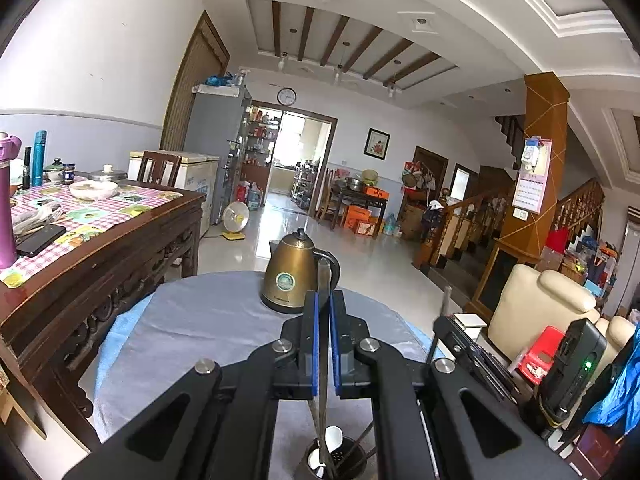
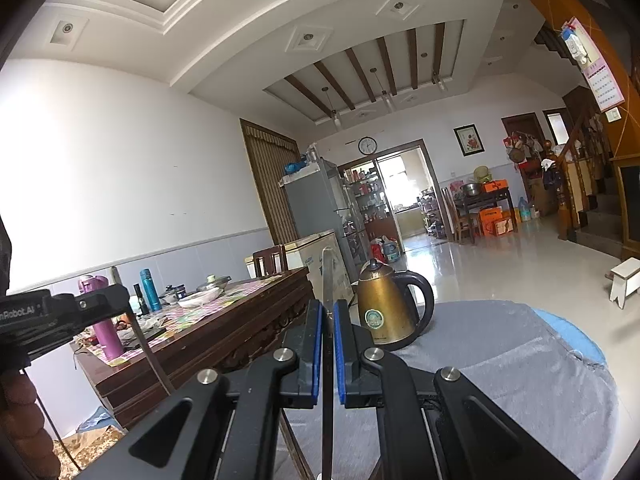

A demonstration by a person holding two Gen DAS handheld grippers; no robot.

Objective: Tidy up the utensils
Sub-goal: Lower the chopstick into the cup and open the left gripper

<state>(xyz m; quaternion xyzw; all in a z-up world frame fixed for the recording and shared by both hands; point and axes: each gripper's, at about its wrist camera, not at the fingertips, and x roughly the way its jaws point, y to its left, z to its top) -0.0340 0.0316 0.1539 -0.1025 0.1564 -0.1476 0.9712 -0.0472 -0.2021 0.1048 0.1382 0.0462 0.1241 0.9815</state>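
Observation:
In the left wrist view my left gripper [image 1: 324,300] is shut on a flat steel utensil handle [image 1: 323,276] that stands upright. Its lower part runs down to a dark perforated utensil holder [image 1: 348,458] at the bottom edge. The holder has a white spoon [image 1: 333,438] and thin dark sticks in it. In the right wrist view my right gripper [image 2: 328,308] is shut on another flat steel utensil [image 2: 328,272], also upright, which reaches down past the frame's bottom edge. The working ends of both utensils are hidden.
A bronze electric kettle [image 1: 286,276] [image 2: 380,304] stands on the round table with a grey cloth [image 1: 200,320] [image 2: 500,360]. To the left is a wooden dining table [image 1: 120,236] [image 2: 224,324] with bottles, bowls and a phone. A cream armchair [image 1: 536,304] stands at the right.

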